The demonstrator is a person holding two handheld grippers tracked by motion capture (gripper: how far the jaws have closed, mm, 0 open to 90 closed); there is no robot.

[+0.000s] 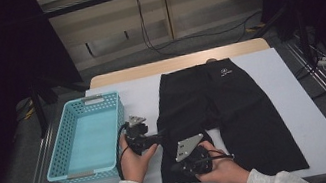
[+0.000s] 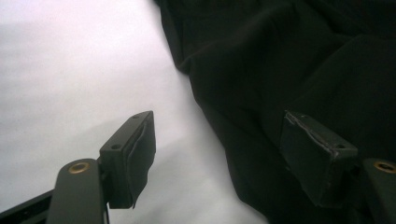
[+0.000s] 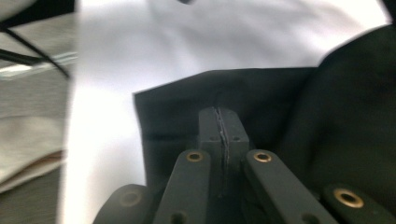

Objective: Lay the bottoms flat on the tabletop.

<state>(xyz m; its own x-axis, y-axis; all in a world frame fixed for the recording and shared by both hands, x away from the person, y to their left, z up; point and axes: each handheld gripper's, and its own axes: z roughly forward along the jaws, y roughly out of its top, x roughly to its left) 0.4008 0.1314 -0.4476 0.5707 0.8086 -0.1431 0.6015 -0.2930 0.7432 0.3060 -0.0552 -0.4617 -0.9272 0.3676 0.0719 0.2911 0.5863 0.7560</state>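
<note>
Black shorts (image 1: 234, 104) lie flat on the white table top (image 1: 296, 78), waistband at the far side. My left gripper (image 1: 158, 135) is at the shorts' left edge. In the left gripper view its jaws (image 2: 229, 154) stand open, one pad over bare table and the other over the dark cloth (image 2: 280, 60), with nothing pinched. My right gripper (image 1: 175, 168) rests on the near left leg, close to the hem corner. In the right gripper view its pads (image 3: 219, 123) are pressed together on a small crease of the black cloth (image 3: 327, 116).
A light blue plastic basket (image 1: 56, 161) stands at the table's left edge, beside my left hand. The near edge of the table runs just below both hands. Cables and cabinet fronts lie on the floor beyond the far edge.
</note>
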